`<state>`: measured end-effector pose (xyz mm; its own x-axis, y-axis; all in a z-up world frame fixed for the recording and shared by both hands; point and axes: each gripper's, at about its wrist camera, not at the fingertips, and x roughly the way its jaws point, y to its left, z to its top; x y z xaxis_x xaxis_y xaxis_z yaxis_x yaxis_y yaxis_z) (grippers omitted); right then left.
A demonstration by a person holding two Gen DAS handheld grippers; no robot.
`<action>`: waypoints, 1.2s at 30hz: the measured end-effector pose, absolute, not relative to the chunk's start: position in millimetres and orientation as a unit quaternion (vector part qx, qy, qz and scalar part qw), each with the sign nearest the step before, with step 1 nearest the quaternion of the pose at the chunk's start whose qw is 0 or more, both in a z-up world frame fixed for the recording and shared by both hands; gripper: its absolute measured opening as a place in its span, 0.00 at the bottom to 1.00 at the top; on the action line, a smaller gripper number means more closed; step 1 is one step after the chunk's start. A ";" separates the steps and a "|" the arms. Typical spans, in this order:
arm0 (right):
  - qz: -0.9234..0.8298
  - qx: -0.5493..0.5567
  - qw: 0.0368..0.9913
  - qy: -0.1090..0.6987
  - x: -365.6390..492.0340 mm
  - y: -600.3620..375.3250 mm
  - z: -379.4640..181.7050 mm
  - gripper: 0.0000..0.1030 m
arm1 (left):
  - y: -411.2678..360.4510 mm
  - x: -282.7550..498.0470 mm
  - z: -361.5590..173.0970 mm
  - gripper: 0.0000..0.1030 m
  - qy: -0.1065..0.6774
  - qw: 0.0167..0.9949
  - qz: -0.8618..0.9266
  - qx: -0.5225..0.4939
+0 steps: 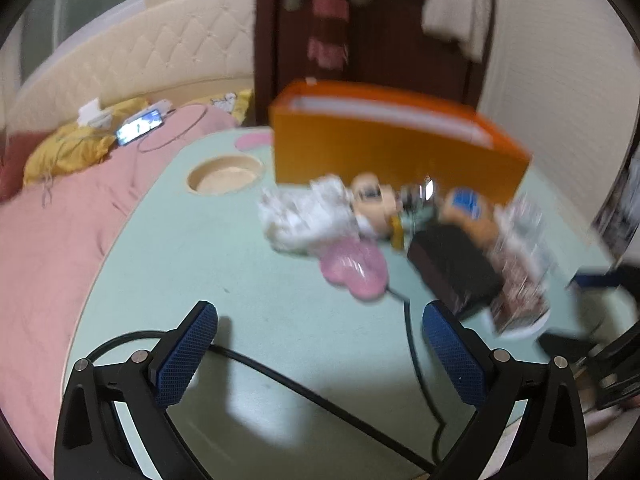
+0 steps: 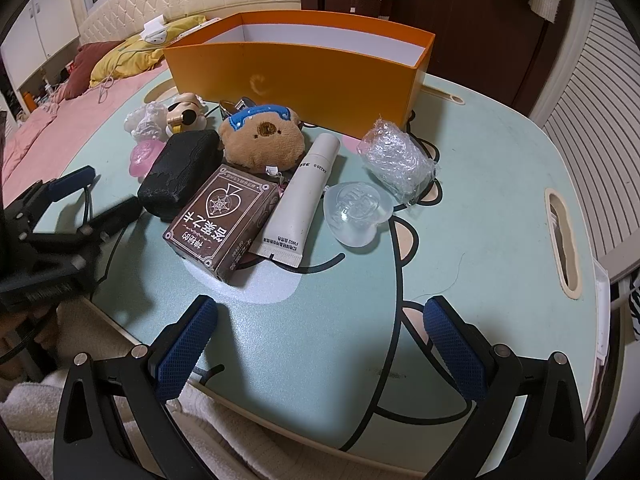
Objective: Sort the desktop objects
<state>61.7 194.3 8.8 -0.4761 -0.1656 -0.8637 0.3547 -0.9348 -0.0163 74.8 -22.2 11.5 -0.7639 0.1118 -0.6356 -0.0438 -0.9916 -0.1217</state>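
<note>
An orange box [image 2: 304, 68] stands open at the back of the mint-green table [image 2: 492, 184]. In front of it lie a brown card box [image 2: 222, 224], a white tube [image 2: 302, 196], a clear heart-shaped piece [image 2: 356, 212], a bear plush [image 2: 262, 138], a black case [image 2: 180, 174], a pink heart piece [image 2: 142, 156] and a wad of clear wrap [image 2: 396, 160]. My right gripper [image 2: 320, 320] is open near the table's front edge, short of the card box. My left gripper [image 1: 320, 320] is open too, hovering over bare table before the pink heart piece [image 1: 354, 272] and black case [image 1: 456, 268]; this view is blurred.
A bed with pink bedding [image 1: 52, 232], a yellow pillow [image 1: 68, 152] and a lit phone [image 1: 140, 126] lies left of the table. The table has a round recess [image 1: 224, 174] and a slot handle [image 2: 564, 240]. A dark wardrobe [image 2: 460, 12] stands behind.
</note>
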 end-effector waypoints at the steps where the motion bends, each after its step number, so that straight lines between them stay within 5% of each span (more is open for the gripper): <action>1: -0.854 0.488 0.153 0.097 61.8 194.6 8.8 1.00 | -29.3 75.0 17.8 0.99 -0.065 0.043 0.940 -0.332; 5: -0.854 0.487 0.155 0.097 62.4 195.7 8.5 1.00 | -38.3 58.1 30.6 0.68 -0.033 0.029 0.939 -0.340; 20: -0.856 0.481 0.162 0.099 61.5 197.6 9.4 1.00 | -24.8 -19.6 12.6 0.65 0.022 0.088 0.902 -0.422; 22: -0.856 0.481 0.162 0.099 60.8 197.6 9.4 1.00 | -23.6 -22.0 10.8 0.49 0.028 0.087 0.903 -0.421; 23: -0.856 0.481 0.162 0.099 60.4 197.5 9.4 1.00 | -22.8 -21.4 11.9 0.27 0.034 0.086 0.904 -0.416; 24: -0.856 0.481 0.162 0.099 60.1 197.4 9.4 1.00 | -23.7 -21.0 13.1 0.22 0.031 0.087 0.905 -0.415; 36: -0.857 0.481 0.159 0.096 61.8 201.1 10.2 1.00 | -65.5 41.2 47.8 0.22 -0.088 0.059 0.943 -0.316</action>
<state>61.8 201.1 10.2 -0.4870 -0.1807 -0.8545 0.3653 -0.9308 -0.0113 41.2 -65.5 47.8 -0.7934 0.1670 -0.5853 -0.0556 -0.9775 -0.2034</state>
